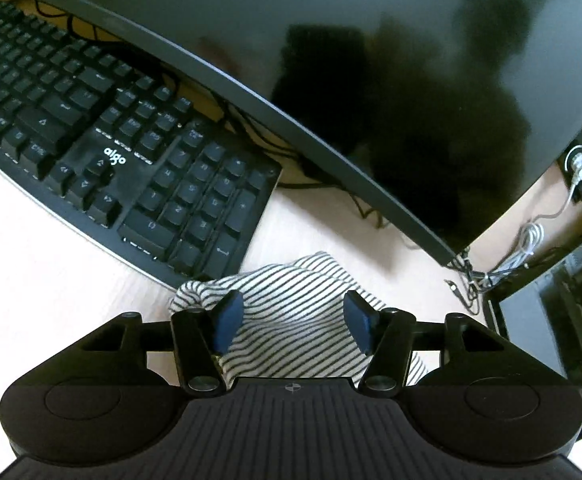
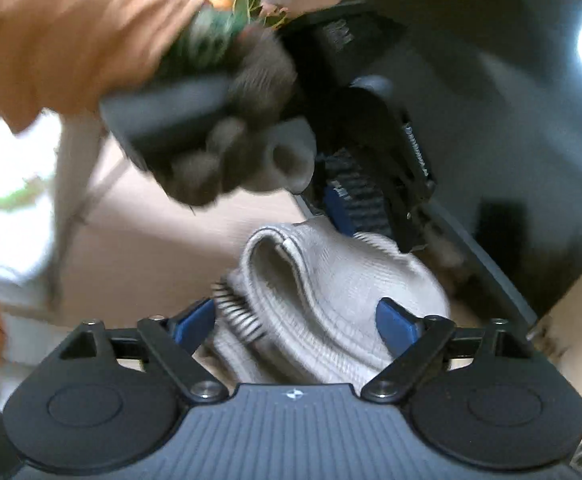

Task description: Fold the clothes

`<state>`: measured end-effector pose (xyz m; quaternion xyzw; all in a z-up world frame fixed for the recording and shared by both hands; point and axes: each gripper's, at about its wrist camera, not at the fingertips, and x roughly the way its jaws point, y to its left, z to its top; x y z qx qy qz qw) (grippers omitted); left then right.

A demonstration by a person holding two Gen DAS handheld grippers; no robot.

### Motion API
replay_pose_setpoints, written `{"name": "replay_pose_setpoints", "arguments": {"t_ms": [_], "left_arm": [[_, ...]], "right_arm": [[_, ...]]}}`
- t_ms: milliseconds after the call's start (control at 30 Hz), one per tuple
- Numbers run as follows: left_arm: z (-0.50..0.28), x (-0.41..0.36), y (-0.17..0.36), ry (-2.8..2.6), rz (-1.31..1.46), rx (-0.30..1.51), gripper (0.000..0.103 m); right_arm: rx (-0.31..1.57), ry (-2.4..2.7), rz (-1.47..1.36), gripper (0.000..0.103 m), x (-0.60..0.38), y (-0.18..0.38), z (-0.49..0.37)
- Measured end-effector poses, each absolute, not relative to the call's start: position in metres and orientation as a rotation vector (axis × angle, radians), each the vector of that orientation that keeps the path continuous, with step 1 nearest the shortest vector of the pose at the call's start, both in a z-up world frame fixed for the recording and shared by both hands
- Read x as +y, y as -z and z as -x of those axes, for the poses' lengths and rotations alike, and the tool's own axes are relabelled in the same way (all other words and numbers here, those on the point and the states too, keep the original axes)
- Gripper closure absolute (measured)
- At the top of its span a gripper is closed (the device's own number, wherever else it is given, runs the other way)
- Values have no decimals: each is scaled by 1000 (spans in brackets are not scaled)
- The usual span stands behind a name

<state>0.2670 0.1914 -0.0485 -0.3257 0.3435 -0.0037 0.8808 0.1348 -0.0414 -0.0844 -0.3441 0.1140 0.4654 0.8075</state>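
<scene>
Two tools work over one striped cloth (image 1: pixel 291 312) on a pale table (image 1: pixel 43 280). Seen from the left wrist, the left tool (image 1: pixel 295 320) has its blue pads (image 1: pixel 227 324) standing apart on either side of a bunched hump of the cloth; the left pad touches a raised fold, the right pad sits at the cloth's edge, and I cannot tell whether they are pressing it or merely flanking it. The cloth lies just in front of a black keyboard (image 1: pixel 91 152), its far edge near the keyboard's numeric corner, and below the lower rim of a dark monitor (image 1: pixel 371 60). White and black cables (image 1: pixel 523 248) lie tangled by the monitor's right corner. From the right wrist, which is blurred, the right tool (image 2: pixel 295 320) has its pads (image 2: pixel 395 322) set wide around a thick roll of the same cloth (image 2: pixel 331 300), whose striped side shows only at a small fold near the left pad; the fabric fills the gap between them, but whether it is squeezed is unclear. Beyond it the left tool (image 2: pixel 355 208) reaches down onto the cloth's far end, held by a gloved hand (image 2: pixel 227 136) under an orange sleeve (image 2: pixel 63 40).
</scene>
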Motion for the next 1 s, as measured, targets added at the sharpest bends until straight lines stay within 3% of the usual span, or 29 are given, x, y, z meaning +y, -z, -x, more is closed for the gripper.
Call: {"name": "replay_pose_setpoints", "arguments": {"t_ms": [67, 133, 267, 400, 500, 700, 800, 833, 900, 1000], "left_arm": [[-258, 197, 42, 31, 708, 685, 38], [-241, 204, 32, 38, 734, 632, 20], [-214, 223, 15, 7, 758, 552, 14], [-201, 234, 11, -35, 756, 558, 13], [-190, 230, 8, -42, 729, 578, 13], [-189, 208, -1, -37, 680, 593, 12], [-201, 188, -4, -64, 598, 642, 15], [-205, 182, -3, -72, 570, 657, 15], [-208, 173, -2, -68, 552, 669, 15], [-211, 164, -2, -53, 548, 669, 14]], "right_arm": [[346, -1027, 606, 67, -47, 70, -151], [401, -1022, 485, 75, -57, 52, -166], [364, -962, 401, 75, -68, 24, -189], [408, -1024, 531, 75, -52, 51, -180], [387, -1058, 651, 73, -49, 74, -159], [373, -1096, 684, 71, -59, 67, -159], [384, -1157, 659, 60, -69, 53, -158], [391, -1181, 628, 49, -76, 46, -158], [399, -1197, 515, 39, -95, 27, -164], [427, -1184, 327, 39, -117, 7, -183]]}}
